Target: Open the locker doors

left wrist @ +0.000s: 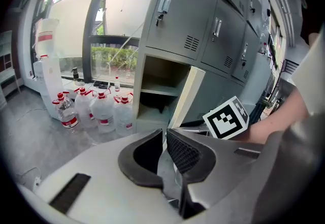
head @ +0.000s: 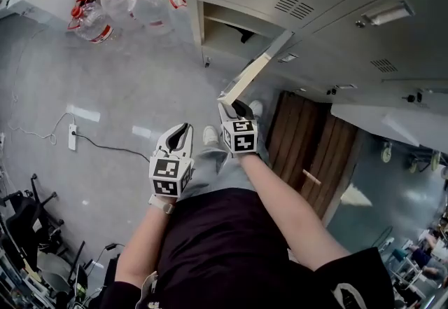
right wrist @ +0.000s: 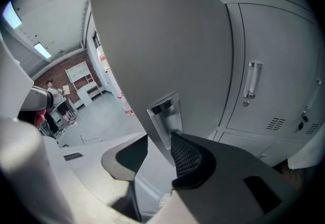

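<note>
Where the locker door (head: 255, 73) swings out from the bank of lockers, its free edge stands clear of the open compartment (head: 227, 34). Bare grey floor (head: 126, 90) lies on its left, and a brown slatted board (head: 308, 146) lies on the floor to its right. My right tool (head: 234, 108) is clamped on that edge: in the right gripper view the pads press on either face of the door, just below the latch plate (right wrist: 165, 114). My right forearm reaches forward and down to it. My left tool (head: 180, 131) hangs beside the right one, apart from the door and angled down over the floor. Its jaws are drawn together with nothing between them. Water bottles (head: 133, 6) stand on the floor beyond the compartment, well apart from both tools. The door's grey face fills much of the right gripper view and hides the compartment there. In the head view my own body cuts off the floor below the tools.
</note>
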Tool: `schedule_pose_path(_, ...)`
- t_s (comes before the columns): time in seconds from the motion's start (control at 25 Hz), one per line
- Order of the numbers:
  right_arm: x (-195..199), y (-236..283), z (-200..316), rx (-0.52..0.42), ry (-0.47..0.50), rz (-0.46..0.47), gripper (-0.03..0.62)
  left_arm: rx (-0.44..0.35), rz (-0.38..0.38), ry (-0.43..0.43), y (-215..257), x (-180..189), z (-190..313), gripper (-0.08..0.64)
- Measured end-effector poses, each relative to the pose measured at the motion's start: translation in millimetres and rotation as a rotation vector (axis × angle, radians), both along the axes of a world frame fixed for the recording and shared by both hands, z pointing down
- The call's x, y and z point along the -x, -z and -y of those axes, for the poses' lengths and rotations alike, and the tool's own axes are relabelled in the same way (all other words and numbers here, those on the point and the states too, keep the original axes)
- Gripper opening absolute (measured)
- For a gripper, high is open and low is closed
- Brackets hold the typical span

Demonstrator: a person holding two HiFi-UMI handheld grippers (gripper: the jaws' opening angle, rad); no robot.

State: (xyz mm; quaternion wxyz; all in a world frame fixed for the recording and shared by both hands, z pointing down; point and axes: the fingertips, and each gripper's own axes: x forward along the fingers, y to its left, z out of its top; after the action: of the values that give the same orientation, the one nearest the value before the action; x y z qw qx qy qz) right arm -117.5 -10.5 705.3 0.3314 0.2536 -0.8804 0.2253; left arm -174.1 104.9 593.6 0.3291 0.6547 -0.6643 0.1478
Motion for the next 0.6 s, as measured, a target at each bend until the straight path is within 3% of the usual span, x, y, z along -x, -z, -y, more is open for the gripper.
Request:
schedule_pose_path(0.28, -51.7, -1.2, -4.5, 0.010, -0.046, -0.010, 0.164, 0.010, -0.014, -0.110, -7.7, -29.6, 17.8, 0.023)
schedule_pose_path(0.6, -117.4, -1.3, 4.2, 0.018, -0.181, -0.010, 0.158, 0.000, -0.008, -0.235, -11.1, -62.6, 45.4, 0.023)
